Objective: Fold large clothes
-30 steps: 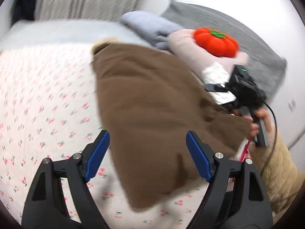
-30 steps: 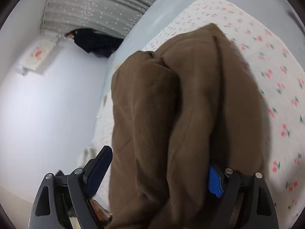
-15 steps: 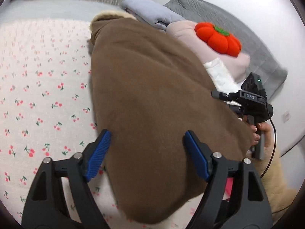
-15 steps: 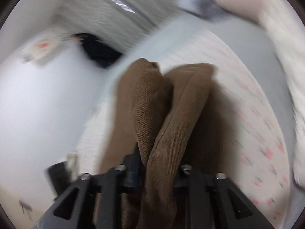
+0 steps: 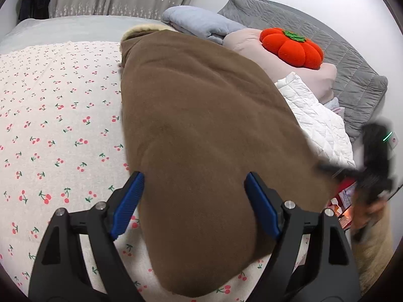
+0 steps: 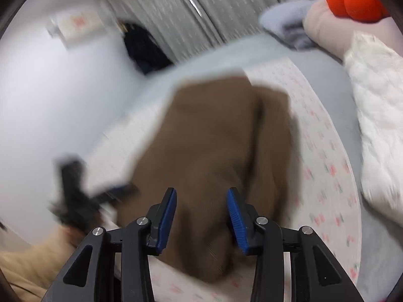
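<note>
A large brown garment [image 5: 201, 125] with a pale fleece lining at its far end lies folded along the cherry-print bed sheet [image 5: 50, 125]. My left gripper [image 5: 194, 188] hovers over its near part, open wide, and the pads do not touch the cloth. In the right wrist view the same garment [image 6: 214, 151] fills the gap of my right gripper [image 6: 201, 211], whose blue pads sit narrowly on a thick fold of it. This view is motion-blurred. The right gripper [image 5: 372, 166] appears as a dark smear at the garment's right corner.
An orange pumpkin cushion [image 5: 292, 47] sits on a pink pillow [image 5: 252, 42] at the bed's head. Beside them are a blue blanket [image 5: 201, 22], a grey quilted pillow [image 5: 352, 63] and a white quilted cover [image 5: 314, 113]. A beige sleeve [image 5: 372, 246] is at the lower right.
The garment has come down and spread flat on the bed. My right gripper went from wide to narrow on a fold, then swung and rolled. The left sank slightly.
</note>
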`<state>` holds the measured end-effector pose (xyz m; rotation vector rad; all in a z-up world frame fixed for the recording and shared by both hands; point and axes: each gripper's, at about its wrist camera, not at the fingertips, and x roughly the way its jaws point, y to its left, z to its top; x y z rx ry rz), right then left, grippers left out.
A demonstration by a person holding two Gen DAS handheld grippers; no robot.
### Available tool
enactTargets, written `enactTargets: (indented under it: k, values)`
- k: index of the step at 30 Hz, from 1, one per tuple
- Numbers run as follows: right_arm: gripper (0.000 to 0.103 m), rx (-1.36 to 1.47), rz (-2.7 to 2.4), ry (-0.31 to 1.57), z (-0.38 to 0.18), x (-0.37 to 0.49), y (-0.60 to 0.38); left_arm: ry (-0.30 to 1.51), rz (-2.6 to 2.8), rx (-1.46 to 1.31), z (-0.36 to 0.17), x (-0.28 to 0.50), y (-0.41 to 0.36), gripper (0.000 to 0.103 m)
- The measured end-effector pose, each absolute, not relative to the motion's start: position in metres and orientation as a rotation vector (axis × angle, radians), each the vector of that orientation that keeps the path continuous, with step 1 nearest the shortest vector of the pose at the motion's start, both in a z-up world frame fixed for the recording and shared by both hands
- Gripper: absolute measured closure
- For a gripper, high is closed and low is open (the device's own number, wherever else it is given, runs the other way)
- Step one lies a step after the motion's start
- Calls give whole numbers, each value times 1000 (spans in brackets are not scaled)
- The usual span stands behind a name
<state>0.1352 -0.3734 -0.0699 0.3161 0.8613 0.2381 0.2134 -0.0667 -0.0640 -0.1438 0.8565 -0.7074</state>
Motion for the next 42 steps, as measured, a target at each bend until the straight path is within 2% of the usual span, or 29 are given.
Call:
enactTargets:
  k: [2,3,5,6,7,9,10,11,18,22,26,28,29,31,32,34,38,42]
  values:
    - [62,329,202,933,-115,139,-376,851,-723,-94,-66,208,-71,20]
    - [62,361,204,912,-123,134,-379,838,-719,-67,-65,204,-72,20]
    - [62,384,197,892,-117,130,-382,867,-725,-82,-63,208,-69,20]
    - [59,378,191,893,-108,130,-380,899,-734,-116,-61,214,-63,18]
    - [53,362,194,890,-102,128,-379,915,-738,-135,-60,218,-61,18]
    - [33,341,194,874,-84,127,-382,942,-719,-167,-58,230,-53,15]
    - [17,349,188,863,-79,128,-386,944,-693,-177,-56,238,-49,13]
    - [13,364,176,851,-74,129,-392,949,-675,-189,-55,247,-47,12]
    - [13,687,276,913,-84,206,-435,1115,-696,-473,-81,330,-46,12]
    - [12,860,309,997,-124,255,-456,1158,-721,-628,-101,364,-53,12]
    - [6,900,343,1032,-150,286,-463,1214,-792,-769,-131,387,-62,13]
    - [7,932,380,1031,-164,295,-461,1222,-814,-830,-140,391,-63,19]
    - [16,943,391,1012,-164,296,-459,1217,-815,-837,-141,391,-63,21]
    - [37,949,438,976,-165,301,-450,1198,-807,-829,-137,387,-59,38]
    - [44,964,447,968,-167,302,-446,1183,-804,-835,-133,383,-55,42]
    - [51,966,466,929,-161,302,-441,1174,-811,-860,-127,379,-50,47]
    - [53,905,507,849,-127,303,-423,1084,-802,-767,-87,371,-41,47]
    - [53,859,550,838,-103,329,-384,992,-763,-746,-48,385,2,47]
